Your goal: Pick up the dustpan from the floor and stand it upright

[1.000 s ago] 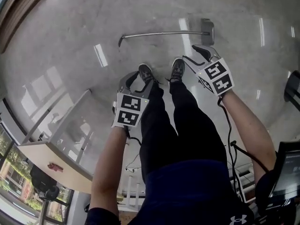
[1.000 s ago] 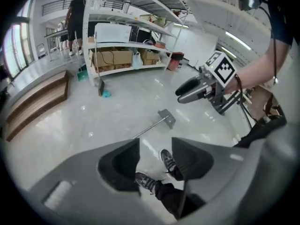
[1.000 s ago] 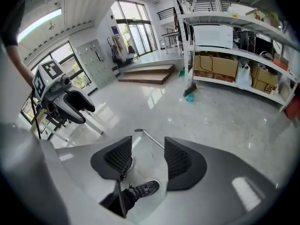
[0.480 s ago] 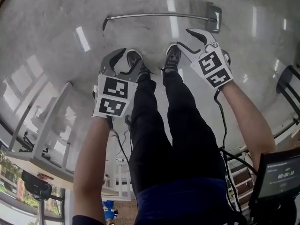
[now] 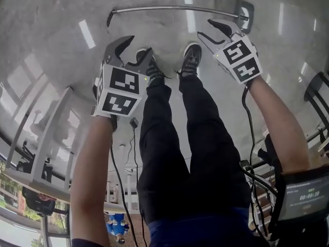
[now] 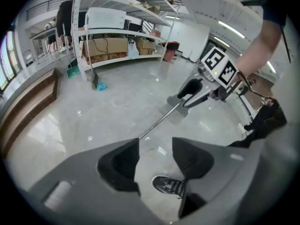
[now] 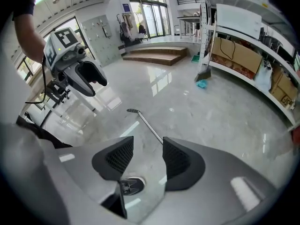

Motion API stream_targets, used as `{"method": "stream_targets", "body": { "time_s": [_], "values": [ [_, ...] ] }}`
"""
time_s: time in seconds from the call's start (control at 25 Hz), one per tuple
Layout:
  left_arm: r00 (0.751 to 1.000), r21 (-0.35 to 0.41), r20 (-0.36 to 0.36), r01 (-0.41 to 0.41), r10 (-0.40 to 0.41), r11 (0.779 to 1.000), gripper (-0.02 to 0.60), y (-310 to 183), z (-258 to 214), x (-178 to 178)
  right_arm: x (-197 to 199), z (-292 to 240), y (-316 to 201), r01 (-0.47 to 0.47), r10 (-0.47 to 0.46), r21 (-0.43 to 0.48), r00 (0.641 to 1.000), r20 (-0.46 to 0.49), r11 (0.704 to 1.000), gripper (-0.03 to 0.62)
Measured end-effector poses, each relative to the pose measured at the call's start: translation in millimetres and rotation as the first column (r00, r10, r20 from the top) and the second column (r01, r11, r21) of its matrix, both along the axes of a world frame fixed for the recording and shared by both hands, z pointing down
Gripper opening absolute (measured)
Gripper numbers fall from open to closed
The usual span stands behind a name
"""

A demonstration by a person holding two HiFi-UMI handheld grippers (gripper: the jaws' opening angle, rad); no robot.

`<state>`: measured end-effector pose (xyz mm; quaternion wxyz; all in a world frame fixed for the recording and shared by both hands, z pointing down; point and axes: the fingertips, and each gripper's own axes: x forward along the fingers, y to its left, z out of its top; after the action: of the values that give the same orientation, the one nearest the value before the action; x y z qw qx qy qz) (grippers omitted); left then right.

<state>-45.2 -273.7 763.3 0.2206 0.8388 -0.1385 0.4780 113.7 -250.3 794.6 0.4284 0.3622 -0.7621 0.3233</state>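
Shiny grey floor | dustpan: flat ahead, handle left-right | right gripper: nearest pan end, jaws just closing slightly, nothing between | left gripper: gaping, empty

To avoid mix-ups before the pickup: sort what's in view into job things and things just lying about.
For the job: dustpan flat on the floor; left gripper, jaws open, empty; right gripper, jaws just closing a little, open, empty.
Lying about: shelves; cardboard boxes; steps.
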Motion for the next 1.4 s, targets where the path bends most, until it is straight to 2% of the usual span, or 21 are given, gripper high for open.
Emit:
{"method": "stream_targets", "body": {
  "time_s": [0.24, 0.32, 0.52, 0.76, 0.92, 1.04, 1.4],
  "values": [
    [0.999, -0.038, 0.029, 0.027, -0.026, 0.999, 0.222, -2.4, 16.5, -6.5, 2.9, 11.0, -12.9, -0.057, 0.058, -0.016, 0.998, 0.019, 0.998, 0.198],
    [0.998, -0.042, 0.046, 0.035, -0.033, 0.998, 0.222, -2.9, 19.6, -8.9, 5.0, 12.9, -16.6, -0.048, 0.048, -0.003, 0.999, 0.003, 0.999, 0.198],
    [0.995, -0.066, 0.073, 0.067, -0.062, 0.996, 0.222, 6.9, 32.8, -11.2, 9.2, 44.9, -14.8, 0.029, -0.029, -0.003, 0.999, -0.037, 1.0, 0.206],
    [0.997, -0.027, 0.041, 0.069, -0.068, 0.997, 0.216, 19.6, 46.7, -12.4, 9.3, 84.1, -17.5, 0.105, -0.106, -0.014, 0.991, -0.078, 0.994, 0.205],
    [0.993, -0.05, 0.068, 0.099, -0.096, 0.994, 0.216, 23.0, 70.4, -20.4, 4.5, 105.3, -21.0, 0.183, -0.185, -0.024, 0.977, -0.108, 0.983, 0.206],
    [0.992, -0.053, 0.059, 0.115, -0.112, 0.992, 0.216, 23.9, 77.5, -14.3, 1.8, 118.8, -25.7, 0.255, -0.257, -0.032, 0.957, -0.133, 0.967, 0.206],
    [0.998, -0.038, 0.026, 0.059, -0.058, 0.998, 0.216, 12.7, 121.7, -7.6, -9.8, 162.6, -43.6, 0.326, -0.328, -0.035, 0.932, -0.153, 0.945, 0.204]
  ]
}}
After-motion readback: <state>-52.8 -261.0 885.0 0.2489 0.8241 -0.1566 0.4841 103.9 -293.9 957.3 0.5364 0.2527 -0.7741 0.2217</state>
